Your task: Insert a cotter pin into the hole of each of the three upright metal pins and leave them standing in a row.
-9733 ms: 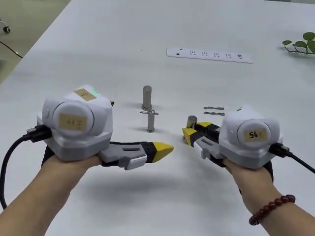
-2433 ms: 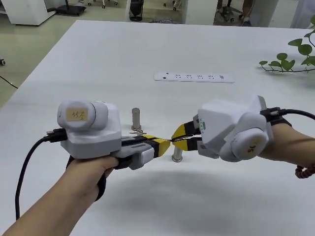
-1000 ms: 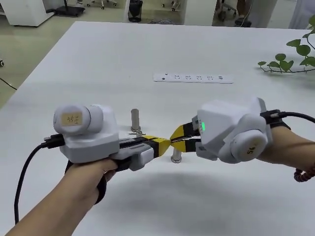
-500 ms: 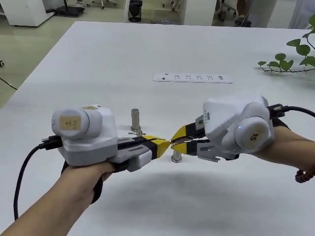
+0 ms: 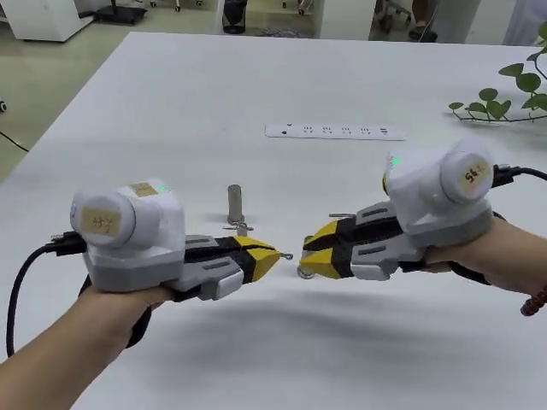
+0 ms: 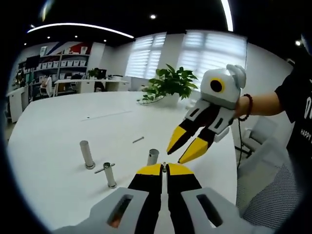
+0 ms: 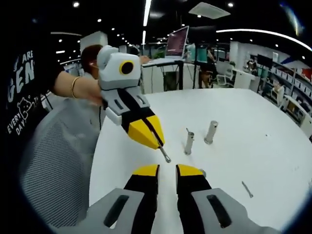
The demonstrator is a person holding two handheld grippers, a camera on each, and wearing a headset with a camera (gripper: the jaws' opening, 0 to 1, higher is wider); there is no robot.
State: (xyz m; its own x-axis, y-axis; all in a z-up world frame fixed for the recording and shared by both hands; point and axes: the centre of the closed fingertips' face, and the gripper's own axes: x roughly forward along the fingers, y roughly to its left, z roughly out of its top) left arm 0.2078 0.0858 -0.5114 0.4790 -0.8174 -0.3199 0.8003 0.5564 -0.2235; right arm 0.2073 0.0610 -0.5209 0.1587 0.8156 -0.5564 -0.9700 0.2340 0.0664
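- Left gripper (image 5: 272,254) was clenched on a cotter pin (image 5: 286,255), with its end sticking out past the tips.
- Right gripper (image 5: 306,254) was released and held nothing, tips just beside that end.
- Three pins stood upright on the table (image 5: 171,102): far pin (image 5: 235,202) bare, middle pin (image 5: 242,229) with a cotter through it, near pin (image 5: 305,272) partly hidden under the right gripper.
- Spare cotter (image 5: 342,215) lay on the table.

My left gripper (image 5: 275,254) points right, jaws pinched tight on a cotter pin (image 7: 165,155). My right gripper (image 5: 305,254) faces it nose to nose, jaws slightly parted, tips near.
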